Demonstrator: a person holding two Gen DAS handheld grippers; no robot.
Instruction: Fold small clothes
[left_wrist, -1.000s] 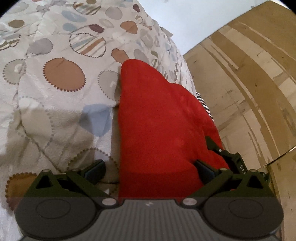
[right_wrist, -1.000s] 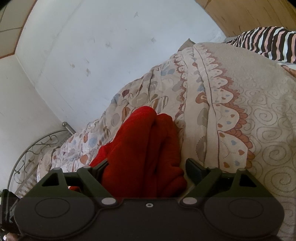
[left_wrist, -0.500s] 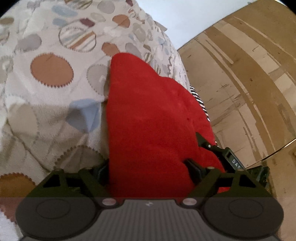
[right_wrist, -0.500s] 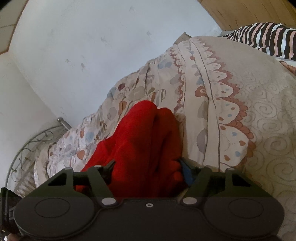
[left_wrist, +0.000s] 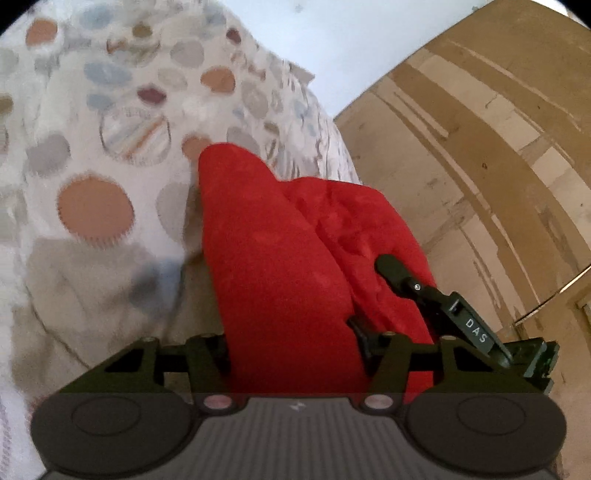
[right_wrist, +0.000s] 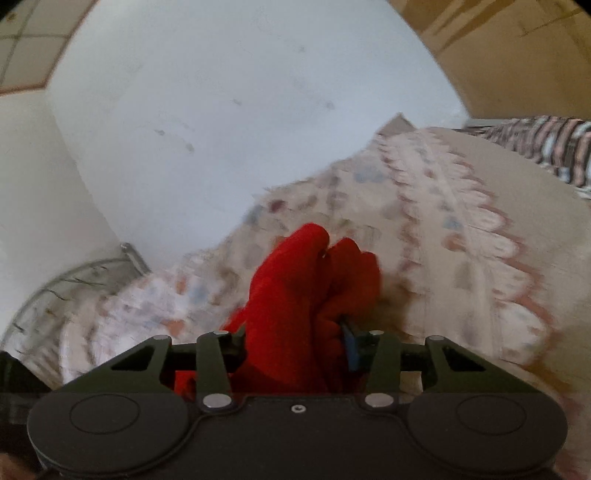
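A small red garment (left_wrist: 280, 266) lies on a patterned bedspread (left_wrist: 96, 155). My left gripper (left_wrist: 291, 343) is shut on its near edge, red cloth bunched between the fingers. The right gripper's black body (left_wrist: 436, 299) shows at the garment's right side in the left wrist view. In the right wrist view my right gripper (right_wrist: 295, 343) is shut on another edge of the red garment (right_wrist: 303, 280), which rises in folds above the bedspread (right_wrist: 461, 258).
A wooden floor (left_wrist: 480, 166) lies to the right of the bed. A white wall (right_wrist: 221, 110) stands behind it. A metal bed frame (right_wrist: 74, 280) curves at the left. A striped cloth (right_wrist: 546, 140) lies at the far right.
Both grippers went from open around the red garment to shut on it. Both views have lifted and tilted, with motion blur, and the garment is bunched higher.
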